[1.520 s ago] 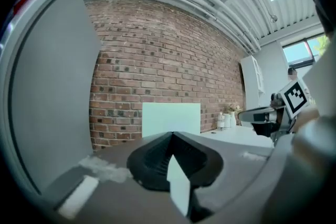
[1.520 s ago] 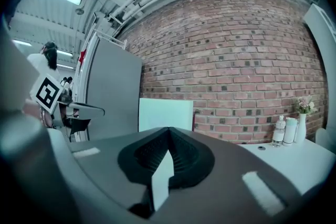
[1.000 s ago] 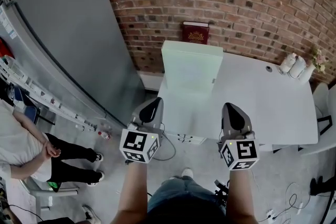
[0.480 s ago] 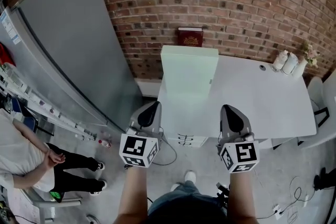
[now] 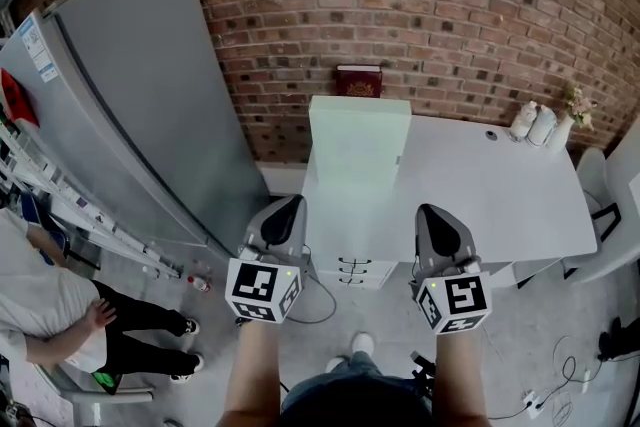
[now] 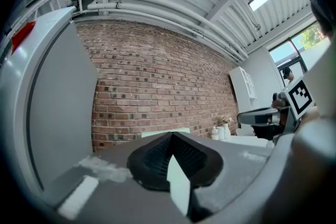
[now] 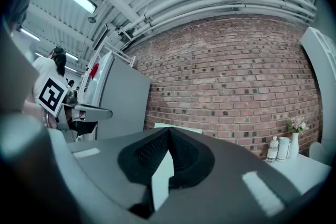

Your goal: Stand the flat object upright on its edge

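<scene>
Both grippers closed and empty, held short of the table.
Brick wall (image 5: 450, 5) far ahead of the fingers; white table (image 5: 490, 185) just past the tips; pale box (image 5: 358, 140) ahead between them; left gripper (image 5: 286, 211) and right gripper (image 5: 438, 217) have jaws pressed together, gripping nothing; dark red book (image 5: 358, 80) stands upright at the wall, beyond the box.

1. The white table (image 5: 500, 200) stands against a brick wall (image 5: 450, 15).
2. A pale box (image 5: 360, 137) sits at its left end, with a red book (image 5: 358, 80) upright behind it.
3. Bottles (image 5: 532, 123) and a flower vase (image 5: 568, 118) stand at the far right corner.
</scene>
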